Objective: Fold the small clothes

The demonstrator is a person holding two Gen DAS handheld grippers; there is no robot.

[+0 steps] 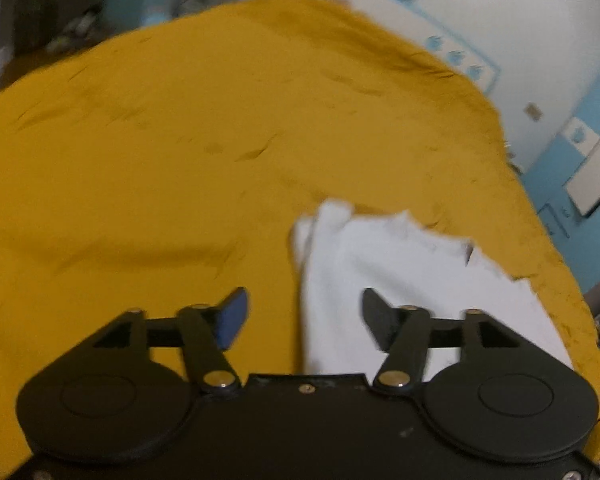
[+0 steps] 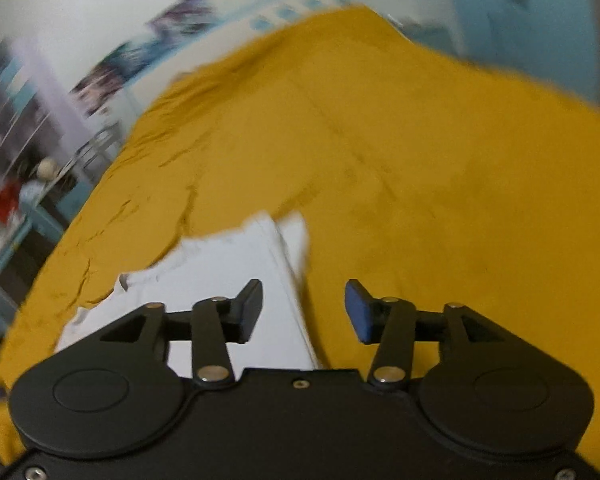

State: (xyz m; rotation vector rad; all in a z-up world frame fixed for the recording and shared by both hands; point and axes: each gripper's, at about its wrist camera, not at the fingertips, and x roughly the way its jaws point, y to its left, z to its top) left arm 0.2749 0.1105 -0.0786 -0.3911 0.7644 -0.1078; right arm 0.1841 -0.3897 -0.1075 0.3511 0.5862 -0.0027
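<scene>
A small white garment (image 1: pixel 404 280) lies flat on a mustard-yellow bed cover (image 1: pixel 180 160), partly folded, with one edge doubled over at its left side. My left gripper (image 1: pixel 304 316) is open and empty, above the garment's left edge. In the right wrist view the same white garment (image 2: pixel 220 272) lies at the lower left on the yellow cover (image 2: pixel 420 160). My right gripper (image 2: pixel 304 308) is open and empty, above the garment's right edge. Both views are motion-blurred.
The yellow cover spans a wide bed. A white wall with posters (image 2: pixel 172 24) and blue-trimmed furniture (image 1: pixel 580 168) stand beyond the bed's far edges. A cluttered shelf (image 2: pixel 16 184) stands off the bed's left side.
</scene>
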